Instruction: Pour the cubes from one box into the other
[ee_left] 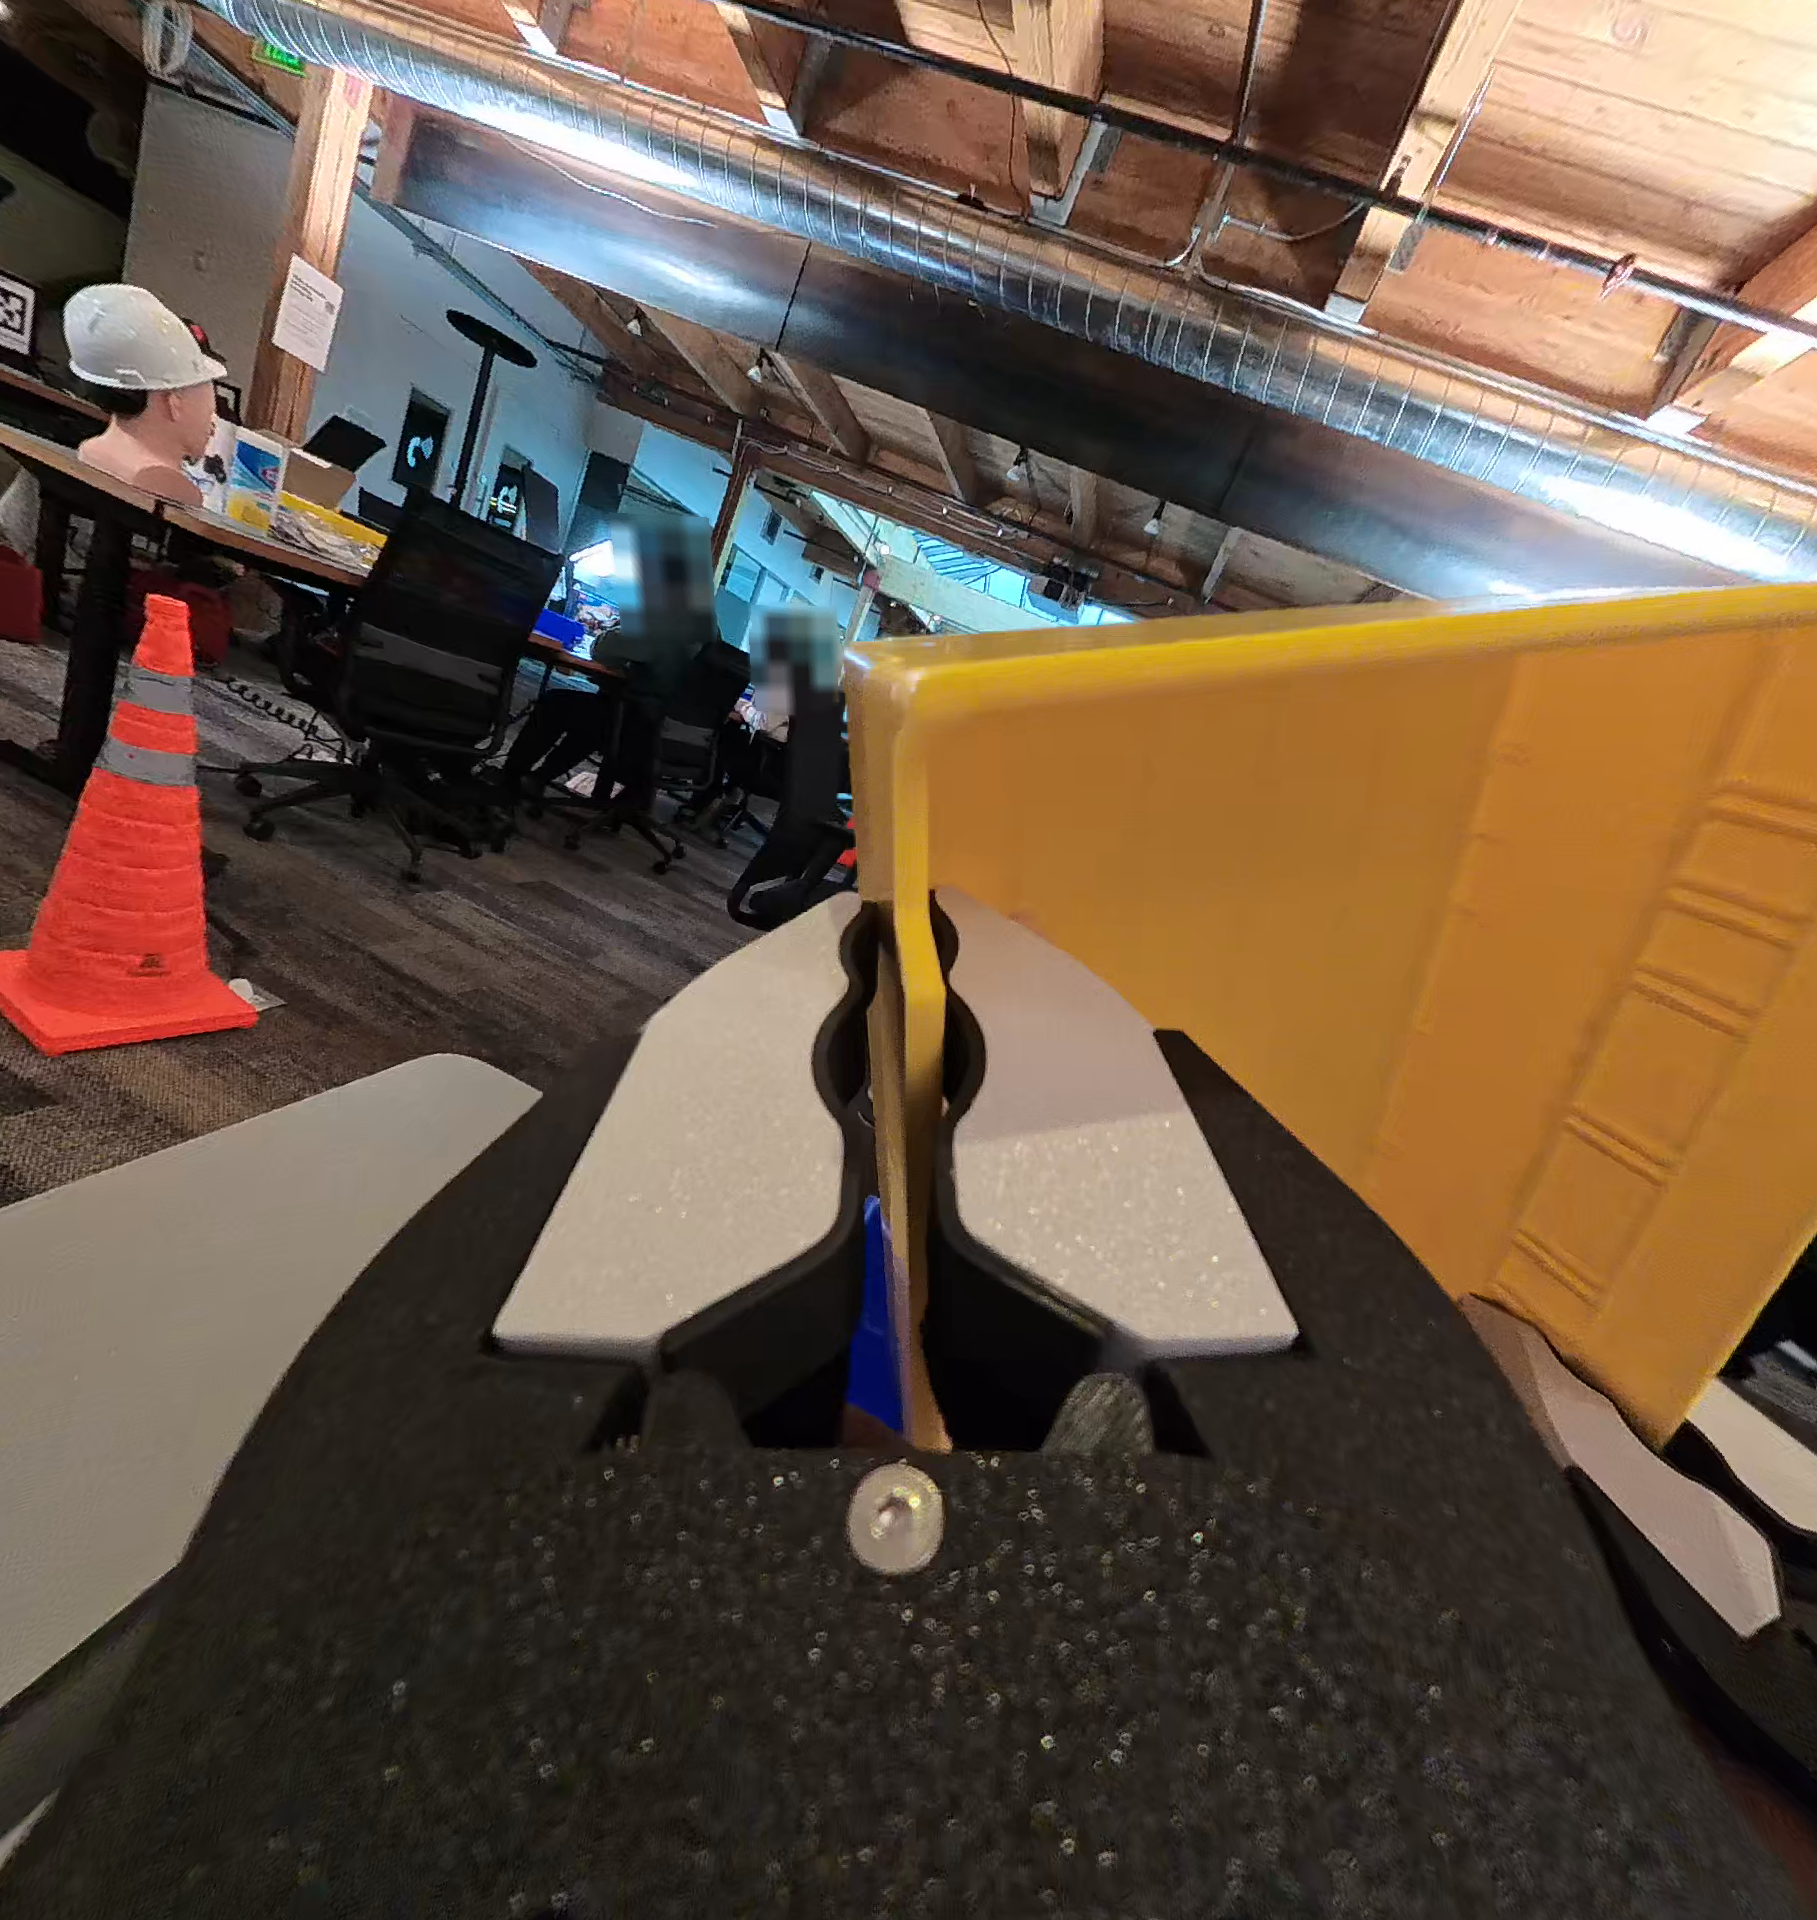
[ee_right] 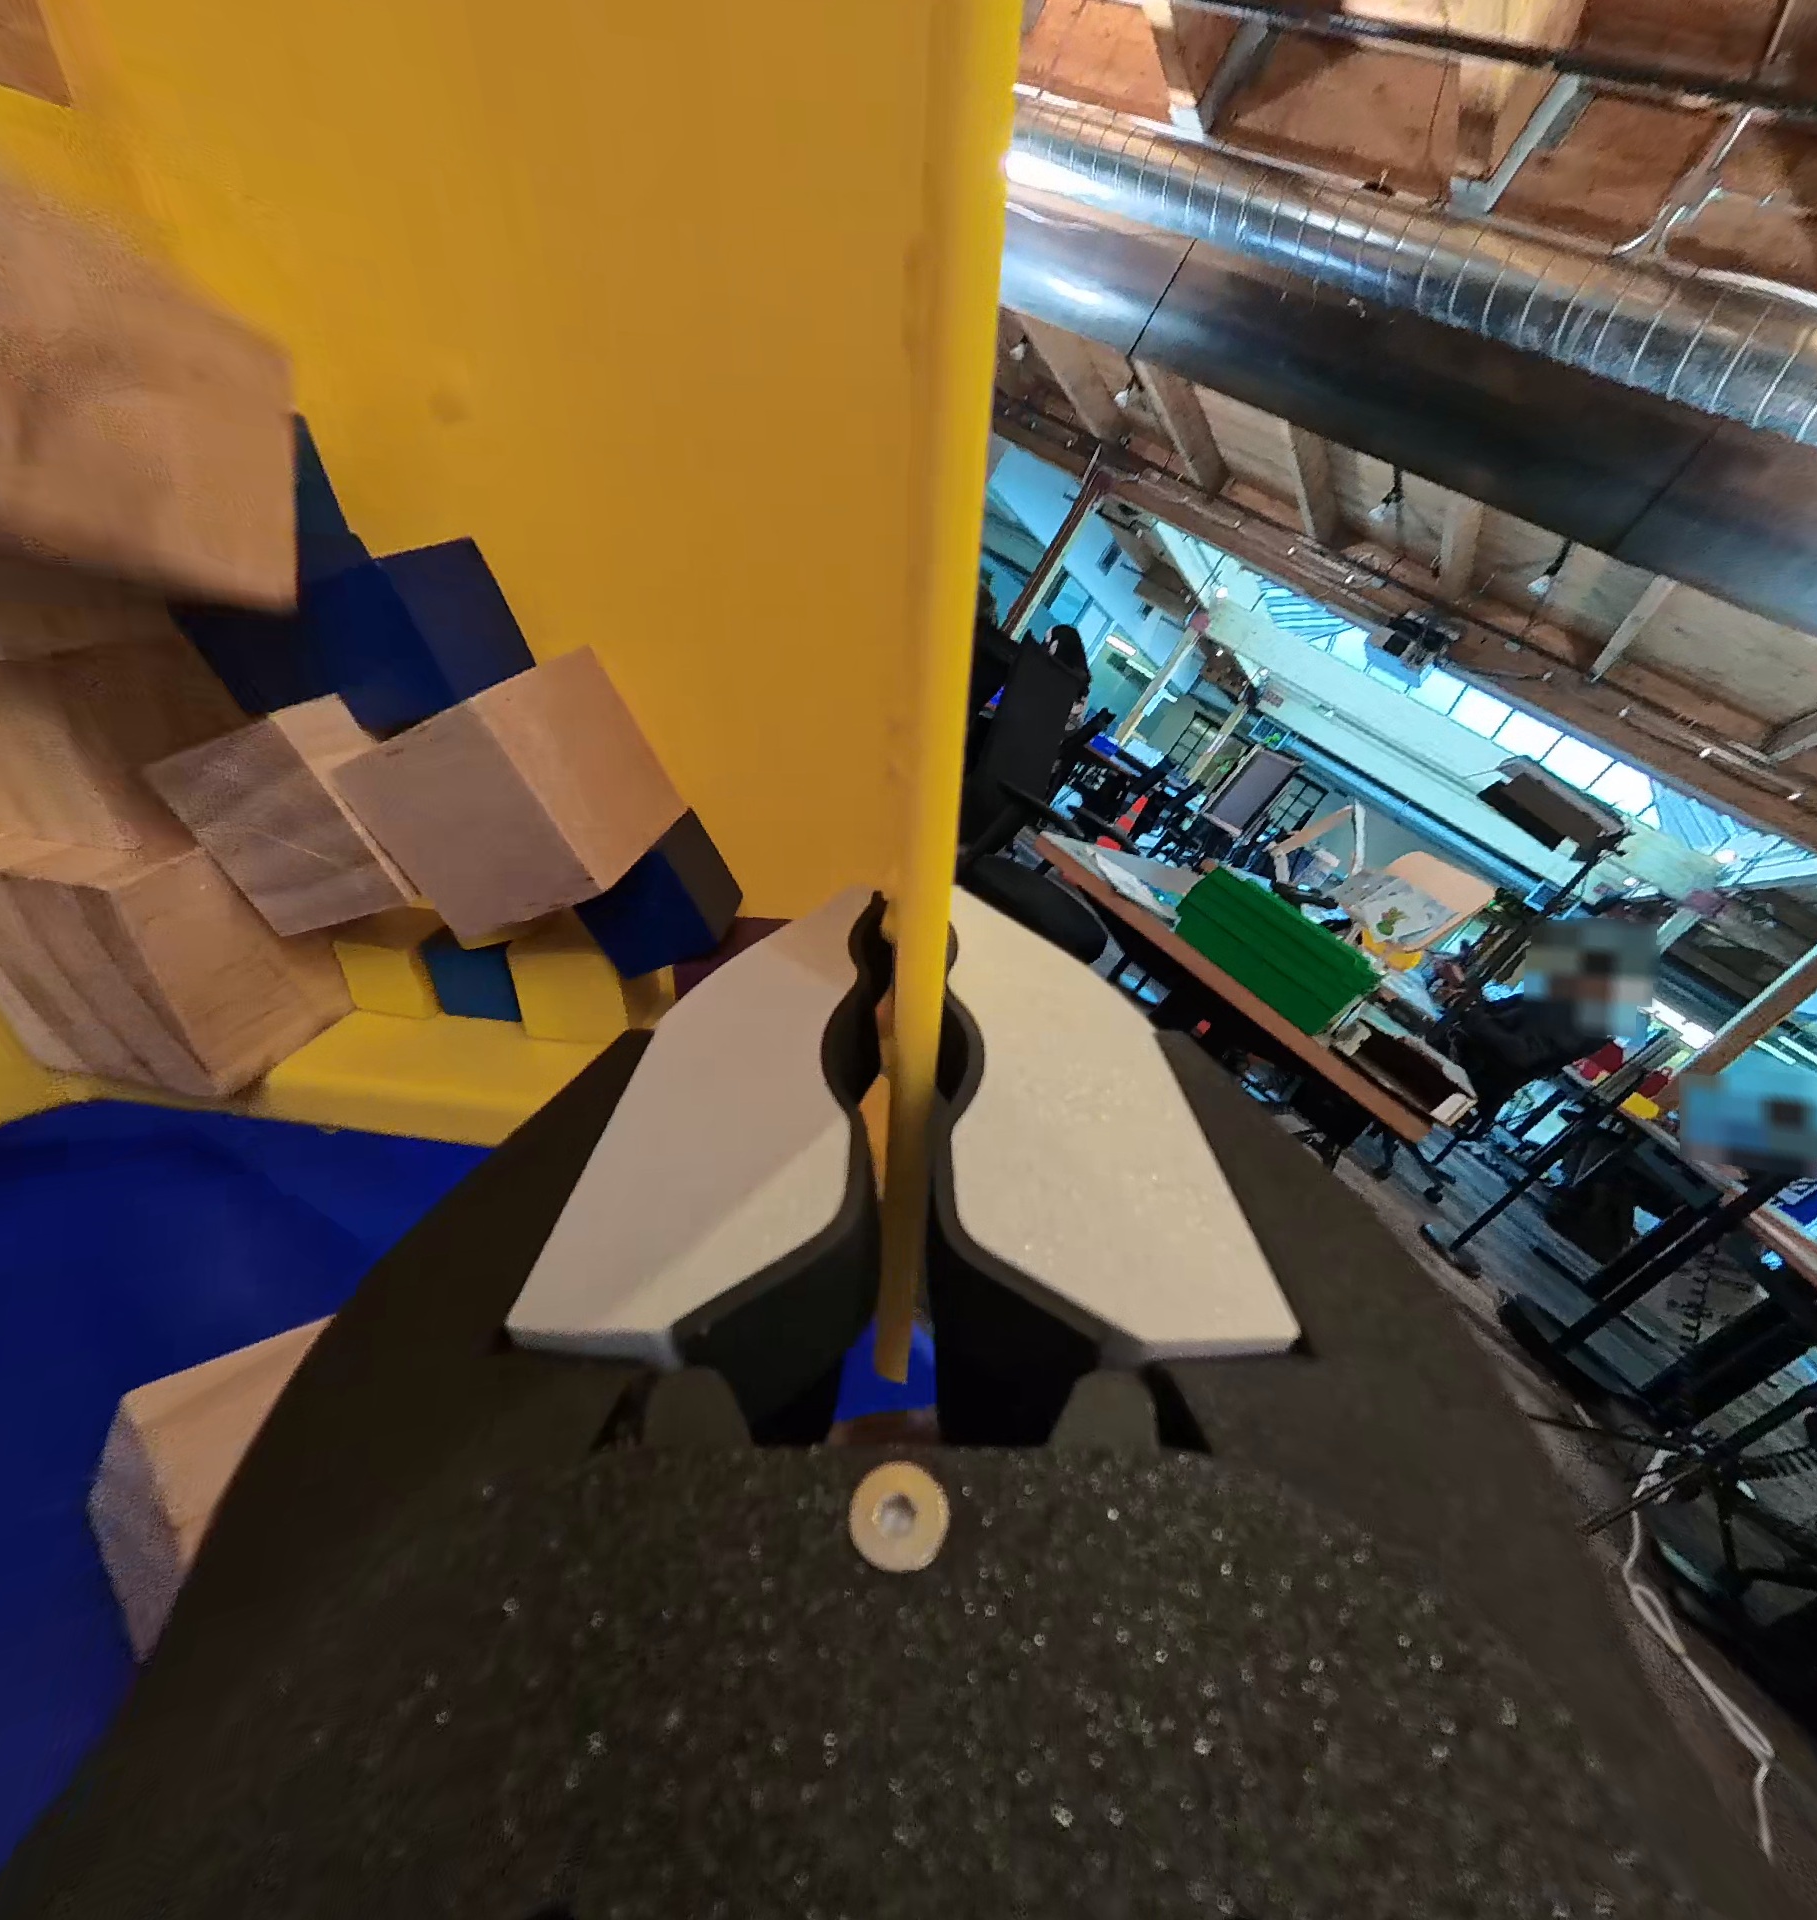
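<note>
1. Far left in the left wrist view, an orange cone (ee_left: 125, 842) with grey bands stands on the carpet. Behind it a desk (ee_left: 249, 525) carries a dummy head in a white hard hat (ee_left: 135, 338).
2. The left gripper (ee_left: 909, 925) has its fingers pinched on the thin wall of the yellow box (ee_left: 1299, 914), near that wall's left edge.
3. The yellow box is lifted and tipped up, so that this view shows its smooth outer side and, to the right, a moulded strip of raised rectangles.
4. At the lower right corner of that view the other gripper's grey fingers grip the box's far edge.
5. In the right wrist view, the left side shows the box's glossy yellow inside (ee_right: 592, 312), with cubes (ee_right: 468, 821) heaped against it: plain wood ones, dark blue ones and a few small yellow ones, some blurred.
6. Below them lies a blue surface (ee_right: 104, 1299), on which one wooden cube (ee_right: 187, 1455) rests by the gripper body; I cannot tell whether it is the other box.
7. The right gripper (ee_right: 914, 935) has its fingers clamped on the box's wall, which runs upright between them.
8. To the right, desks and a green stack (ee_right: 1278, 956) stand far off.
</note>
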`<action>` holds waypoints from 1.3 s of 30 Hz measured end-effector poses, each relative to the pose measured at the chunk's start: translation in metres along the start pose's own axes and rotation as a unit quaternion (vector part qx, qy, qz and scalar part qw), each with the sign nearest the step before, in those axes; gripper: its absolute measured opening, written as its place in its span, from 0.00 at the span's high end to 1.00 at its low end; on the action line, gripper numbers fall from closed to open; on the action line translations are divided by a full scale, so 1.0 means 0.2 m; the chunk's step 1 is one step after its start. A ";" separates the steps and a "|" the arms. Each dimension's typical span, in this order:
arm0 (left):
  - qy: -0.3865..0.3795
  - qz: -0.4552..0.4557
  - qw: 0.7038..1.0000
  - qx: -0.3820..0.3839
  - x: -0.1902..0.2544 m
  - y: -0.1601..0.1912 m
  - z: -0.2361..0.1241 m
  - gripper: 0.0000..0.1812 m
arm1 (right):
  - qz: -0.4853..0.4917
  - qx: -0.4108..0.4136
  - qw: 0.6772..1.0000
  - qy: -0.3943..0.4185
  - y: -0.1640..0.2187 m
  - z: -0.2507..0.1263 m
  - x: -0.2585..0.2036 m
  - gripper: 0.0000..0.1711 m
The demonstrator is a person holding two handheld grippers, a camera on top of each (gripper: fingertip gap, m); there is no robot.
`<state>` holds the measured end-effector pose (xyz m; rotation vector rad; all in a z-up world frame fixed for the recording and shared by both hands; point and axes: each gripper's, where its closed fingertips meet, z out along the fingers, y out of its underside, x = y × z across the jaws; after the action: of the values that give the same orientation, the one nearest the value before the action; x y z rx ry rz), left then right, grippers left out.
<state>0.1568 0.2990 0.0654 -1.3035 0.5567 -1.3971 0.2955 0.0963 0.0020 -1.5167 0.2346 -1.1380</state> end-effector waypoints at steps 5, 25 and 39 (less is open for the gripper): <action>0.000 0.006 1.000 -0.001 0.01 0.01 0.01 0.96 | -0.012 0.009 1.000 0.005 -0.01 0.06 0.04 0.97; -0.030 0.059 0.997 -0.044 -0.04 0.00 0.07 0.97 | -0.022 -0.011 1.000 0.004 -0.04 0.09 0.03 0.97; -0.019 0.149 0.988 0.025 0.28 -0.33 -0.06 0.97 | 0.012 0.058 0.998 0.011 -0.26 0.00 0.20 0.97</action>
<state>0.1325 0.2639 0.1418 -1.1509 0.6579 -1.1305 0.2941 0.0849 0.0673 -1.3974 0.1976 -1.1314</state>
